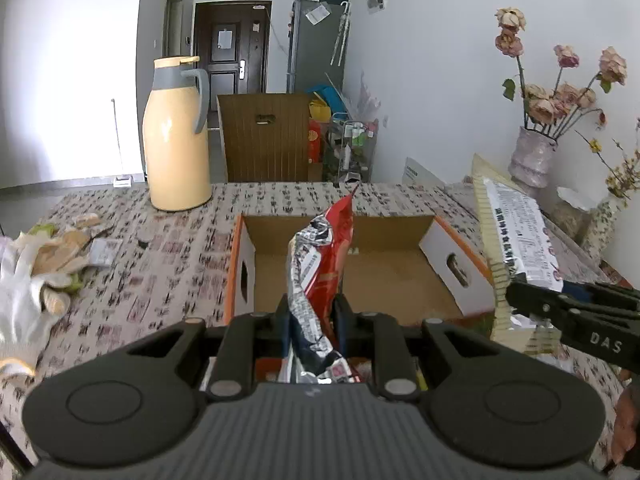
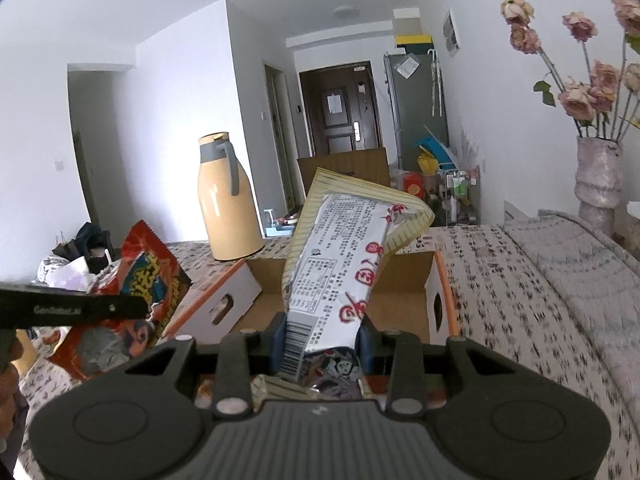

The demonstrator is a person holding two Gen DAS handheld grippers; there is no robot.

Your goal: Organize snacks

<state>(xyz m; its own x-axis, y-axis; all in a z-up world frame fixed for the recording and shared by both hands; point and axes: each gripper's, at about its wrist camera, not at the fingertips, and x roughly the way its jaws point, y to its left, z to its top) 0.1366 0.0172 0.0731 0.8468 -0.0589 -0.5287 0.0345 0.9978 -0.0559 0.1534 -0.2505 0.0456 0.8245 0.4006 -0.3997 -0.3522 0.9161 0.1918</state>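
Note:
My left gripper [image 1: 314, 312] is shut on a red and silver snack bag [image 1: 320, 264], held upright in front of an open cardboard box [image 1: 400, 276] with orange edges. The bag also shows at the left of the right wrist view [image 2: 148, 288]. My right gripper [image 2: 322, 340] is shut on a white and yellow snack packet [image 2: 340, 248], held above the near edge of the same box [image 2: 404, 308]. That packet shows at the right of the left wrist view [image 1: 516, 236], beside the box's right wall. The box's floor looks bare.
A yellow thermos jug [image 1: 176, 140] stands on the patterned tablecloth [image 1: 160, 280] behind the box's left corner. White gloves and scraps [image 1: 36, 272] lie at the left. A vase of dried roses [image 1: 532, 160] stands at the far right. More snack packs lie under both grippers.

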